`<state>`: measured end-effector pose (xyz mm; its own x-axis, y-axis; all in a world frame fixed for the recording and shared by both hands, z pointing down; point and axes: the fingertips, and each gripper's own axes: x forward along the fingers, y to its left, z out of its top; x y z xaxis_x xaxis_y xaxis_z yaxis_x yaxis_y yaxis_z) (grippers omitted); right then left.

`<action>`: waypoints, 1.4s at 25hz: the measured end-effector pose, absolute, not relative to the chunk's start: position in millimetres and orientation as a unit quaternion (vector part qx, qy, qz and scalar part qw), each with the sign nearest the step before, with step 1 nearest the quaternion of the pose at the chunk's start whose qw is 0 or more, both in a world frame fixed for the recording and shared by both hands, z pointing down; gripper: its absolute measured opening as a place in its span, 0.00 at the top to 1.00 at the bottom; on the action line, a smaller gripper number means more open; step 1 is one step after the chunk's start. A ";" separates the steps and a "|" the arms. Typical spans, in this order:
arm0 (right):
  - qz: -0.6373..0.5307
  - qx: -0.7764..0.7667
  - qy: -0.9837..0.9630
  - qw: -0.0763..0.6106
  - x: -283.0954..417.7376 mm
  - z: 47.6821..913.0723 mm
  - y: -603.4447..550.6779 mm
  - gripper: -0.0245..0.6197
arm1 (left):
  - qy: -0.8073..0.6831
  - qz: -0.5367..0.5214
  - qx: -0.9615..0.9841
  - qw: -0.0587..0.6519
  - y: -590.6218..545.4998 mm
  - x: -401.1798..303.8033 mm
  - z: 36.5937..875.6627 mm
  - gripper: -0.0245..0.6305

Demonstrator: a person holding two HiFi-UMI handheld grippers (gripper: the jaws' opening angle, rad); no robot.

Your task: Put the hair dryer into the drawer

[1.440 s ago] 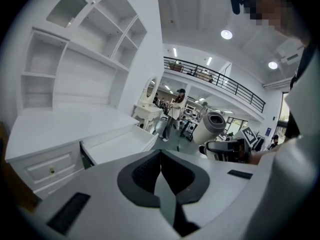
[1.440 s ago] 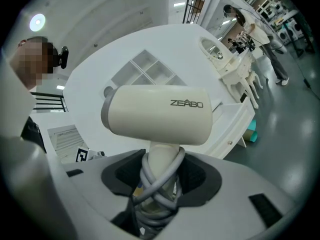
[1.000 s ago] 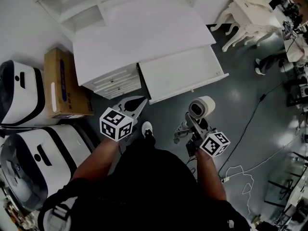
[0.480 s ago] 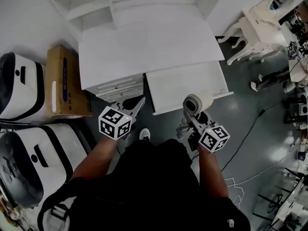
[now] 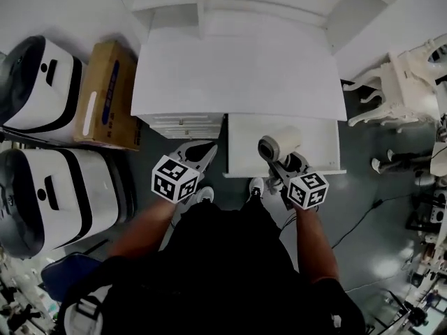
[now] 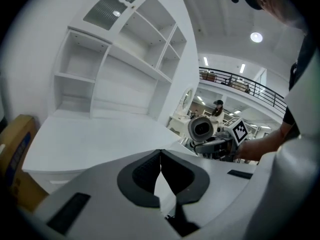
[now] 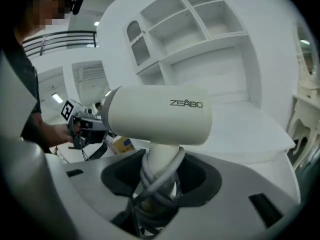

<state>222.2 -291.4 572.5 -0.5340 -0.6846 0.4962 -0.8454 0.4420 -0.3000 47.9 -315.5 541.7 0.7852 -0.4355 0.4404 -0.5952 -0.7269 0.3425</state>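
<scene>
Left of the drawer, against the wall, a brown cardboard box (image 5: 105, 93) stands on the floor, well clear of my work. Nearer the drawer, just off its left front corner, my left claw (image 5: 208, 149) hangs with its dark pads clenched tip to tip and nothing between them.

The open white drawer (image 5: 246, 149) is pulled out from under the white worktop (image 5: 237, 61), and its floor looks bare.

Over the drawer's front half I hold the cream plastic hair dryer (image 7: 157, 115). My right claw (image 7: 160, 186) grasps it by the handle, the barrel sitting upright above the jaws with its round end towards me in the head view. A grey cord (image 7: 150, 176) is wound round the handle, right where the pads bite. The dryer is above the drawer, not yet lying in it.

I judge it a stiff, smooth shell, fairly light but top-heavy, so the barrel will want to tip about the handle. The wound cord gives the pads some purchase, yet it is soft and could roll under them. The handle just below the barrel is the place to hold, and it wants setting down gently on its side, not dropping.

Right of the drawer, a white carved chair (image 5: 401, 82) stands well apart.
</scene>
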 end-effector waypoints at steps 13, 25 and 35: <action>0.116 0.220 -0.873 0.420 235.2 688.3 -330.2 0.64 | -0.391 0.174 0.859 0.280 -315.0 79.3 574.1 0.95; 0.014 0.073 -0.812 0.579 224.9 810.8 -344.1 0.64 | -0.468 0.170 0.810 0.308 -285.9 53.1 578.5 0.95; -0.020 0.029 -0.789 0.613 204.9 846.1 -349.4 0.64 | -0.518 0.170 0.775 0.320 -255.3 16.3 579.0 0.95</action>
